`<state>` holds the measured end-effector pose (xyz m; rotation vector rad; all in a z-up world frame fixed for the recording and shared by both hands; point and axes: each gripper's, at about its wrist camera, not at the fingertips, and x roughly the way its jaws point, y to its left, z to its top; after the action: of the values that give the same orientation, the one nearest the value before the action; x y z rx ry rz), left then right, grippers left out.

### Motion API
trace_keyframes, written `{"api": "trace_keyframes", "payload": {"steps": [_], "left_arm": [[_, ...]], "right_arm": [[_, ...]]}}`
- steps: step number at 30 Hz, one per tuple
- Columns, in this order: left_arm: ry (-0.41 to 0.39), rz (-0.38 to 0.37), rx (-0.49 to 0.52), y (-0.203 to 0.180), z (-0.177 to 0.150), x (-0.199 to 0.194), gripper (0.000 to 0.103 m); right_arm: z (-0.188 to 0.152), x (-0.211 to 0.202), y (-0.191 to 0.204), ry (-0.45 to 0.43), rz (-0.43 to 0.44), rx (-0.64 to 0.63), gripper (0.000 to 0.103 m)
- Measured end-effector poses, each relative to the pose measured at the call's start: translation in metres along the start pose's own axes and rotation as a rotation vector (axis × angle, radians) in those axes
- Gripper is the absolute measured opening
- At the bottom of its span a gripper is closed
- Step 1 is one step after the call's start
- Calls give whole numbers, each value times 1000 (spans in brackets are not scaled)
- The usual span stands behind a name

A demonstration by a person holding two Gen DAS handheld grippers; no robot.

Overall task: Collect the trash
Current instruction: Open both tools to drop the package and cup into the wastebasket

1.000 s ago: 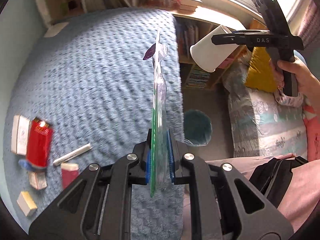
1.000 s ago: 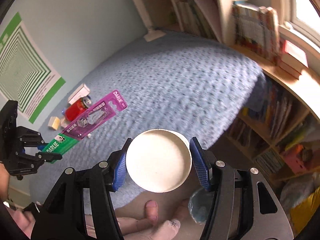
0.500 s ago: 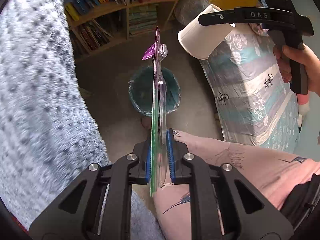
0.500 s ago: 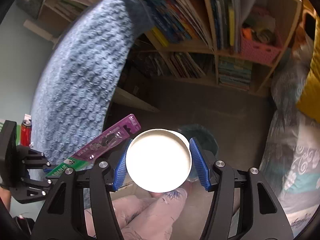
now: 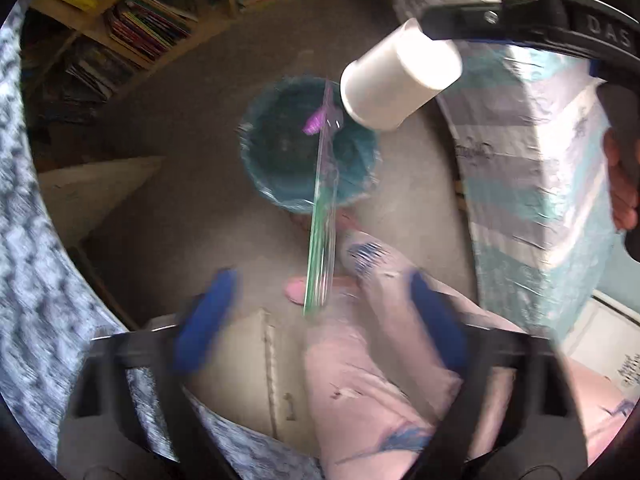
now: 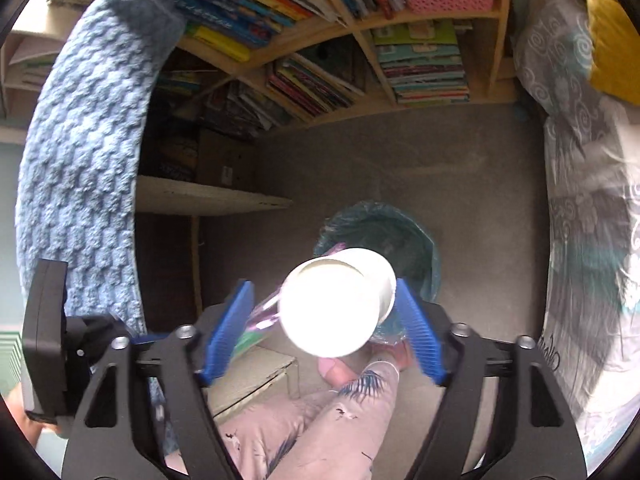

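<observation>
Both grippers hang over a teal-lined bin [image 5: 280, 168] on the floor, and the jaws of both are opening. The left gripper [image 5: 320, 320] has its blue pads [image 5: 204, 320] spread wide. The clear toothbrush packet [image 5: 320, 220] drops edge-on between them, touching neither, its far end over the bin. In the right wrist view the right gripper [image 6: 326, 334] is open. The white paper cup [image 6: 336, 300] tilts loose between its pads, with a gap on the left, above the bin [image 6: 384, 228]. The left wrist view shows the cup [image 5: 400, 80] just off the right gripper's fingers.
A bookshelf [image 6: 360, 40] full of books stands beyond the bin. A blue knitted blanket [image 6: 80, 140] hangs at the left, patterned bedding [image 6: 580, 200] at the right. A cardboard box [image 5: 248, 368] and the person's pink-trousered legs [image 6: 320, 420] and foot lie under the grippers.
Both grippers swung down from over the blue blanket to above the bin. The left jaws sprang wide and let go of the packet. The right jaws widened and the cup came loose.
</observation>
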<state>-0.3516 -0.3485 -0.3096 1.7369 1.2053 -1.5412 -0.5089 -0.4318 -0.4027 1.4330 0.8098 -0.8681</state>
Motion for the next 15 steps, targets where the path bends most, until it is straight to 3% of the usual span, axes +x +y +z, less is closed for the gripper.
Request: {"api": "trace_keyframes", "payload": {"steps": [15], "left_arm": [[-76,-43,-111,20,-15,-37,96]], "right_arm": [[11,-27,5,-12,16,-59,78]]}}
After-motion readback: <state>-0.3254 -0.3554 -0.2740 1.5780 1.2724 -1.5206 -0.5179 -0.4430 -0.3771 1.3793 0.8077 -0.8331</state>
